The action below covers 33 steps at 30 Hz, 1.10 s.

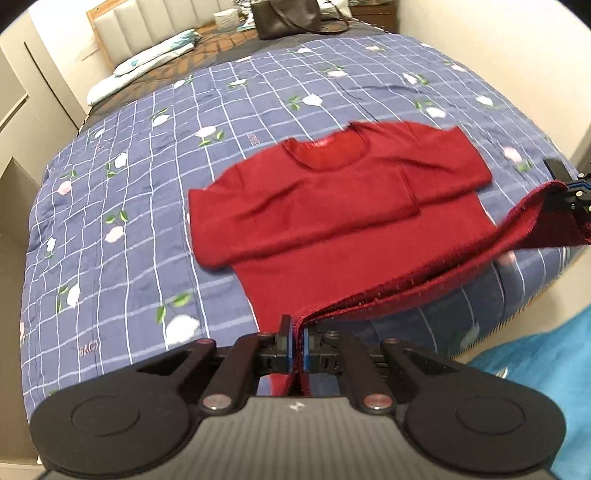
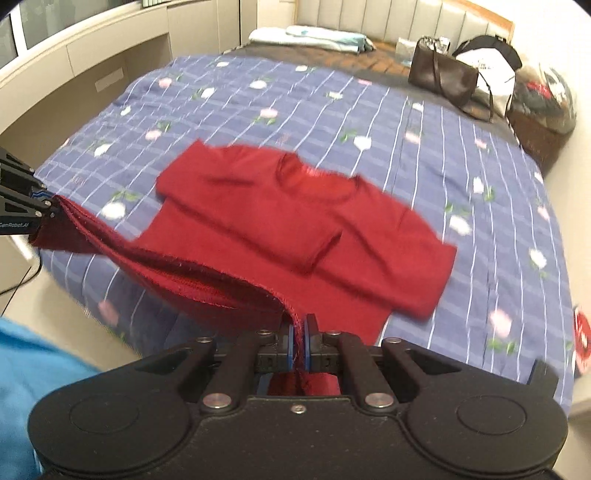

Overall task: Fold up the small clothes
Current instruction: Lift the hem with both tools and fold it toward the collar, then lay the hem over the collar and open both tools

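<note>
From my remote station, left wrist view first: a pale pillow (image 1: 147, 62) lies at the far left corner of the bed, by the padded headboard (image 1: 147, 18), and a dark brown handbag (image 1: 291, 16) sits further along the head end. The blue checked quilt (image 1: 110, 206) with white flowers covers the bed up to its near edge. The red sweater (image 1: 332, 206) lies on the quilt toward the near right part of the bed, neckline facing the headboard, both sleeves folded in across the chest. My left gripper (image 1: 297, 341) is clenched on the sweater's hem at the near edge, fabric pinched between the blue pads. The hem runs raised and taut off to the right, where my right gripper (image 1: 570, 192) clamps its other corner near the bed's right edge. Right wrist view: the left gripper (image 2: 44, 203) shows at the left border, hem corner in its tips, off the bed's near left corner. The sweater (image 2: 295, 229) is motion-blurred in the middle of the quilt (image 2: 443, 155). The right gripper (image 2: 298, 341) is closed tight on the hem, red cloth between the pads. At the far right corner stand the handbag (image 2: 443, 79), a white bag (image 2: 491, 74) and a clear bag of clothes (image 2: 546, 96).
</note>
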Tool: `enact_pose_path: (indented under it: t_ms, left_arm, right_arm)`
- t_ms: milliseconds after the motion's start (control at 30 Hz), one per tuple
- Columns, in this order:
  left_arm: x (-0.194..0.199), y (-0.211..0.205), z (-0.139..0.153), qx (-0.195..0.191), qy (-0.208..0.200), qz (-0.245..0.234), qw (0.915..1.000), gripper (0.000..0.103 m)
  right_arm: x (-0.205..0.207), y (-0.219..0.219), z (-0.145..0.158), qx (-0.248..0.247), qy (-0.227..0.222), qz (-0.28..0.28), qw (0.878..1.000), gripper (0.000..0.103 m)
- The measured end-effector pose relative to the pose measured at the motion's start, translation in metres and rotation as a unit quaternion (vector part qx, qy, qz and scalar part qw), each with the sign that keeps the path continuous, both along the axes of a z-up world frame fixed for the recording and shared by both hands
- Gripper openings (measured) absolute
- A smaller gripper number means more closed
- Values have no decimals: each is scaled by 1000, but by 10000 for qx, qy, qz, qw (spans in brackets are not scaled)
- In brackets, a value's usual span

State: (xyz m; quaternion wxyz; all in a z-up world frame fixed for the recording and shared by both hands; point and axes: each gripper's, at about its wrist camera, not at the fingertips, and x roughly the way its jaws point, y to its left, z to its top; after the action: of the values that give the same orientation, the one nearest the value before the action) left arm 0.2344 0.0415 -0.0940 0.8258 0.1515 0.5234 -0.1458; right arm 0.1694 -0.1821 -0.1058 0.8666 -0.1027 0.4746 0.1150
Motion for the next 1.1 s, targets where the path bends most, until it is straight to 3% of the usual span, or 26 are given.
enact_pose_path:
  t_ms: [233,600,833,1100]
  left_arm:
    - [84,-6,5,-135,115,86,9998,4]
    - [219,-36,-39,88,542,33,9985,5]
    - [277,-43,-65,171,773,432,9959,5]
    - [315,-45,-88,45,1180,1140,9864,5]
  right_arm:
    - [89,-17,1,-9,-55,162,9999,5]
    - [222,-42,-42,-187,399,462,9980,5]
    - [288,-58,-56,205,671,86,9975,6]
    - [324,-63,-78,256,978,34,9949,6]
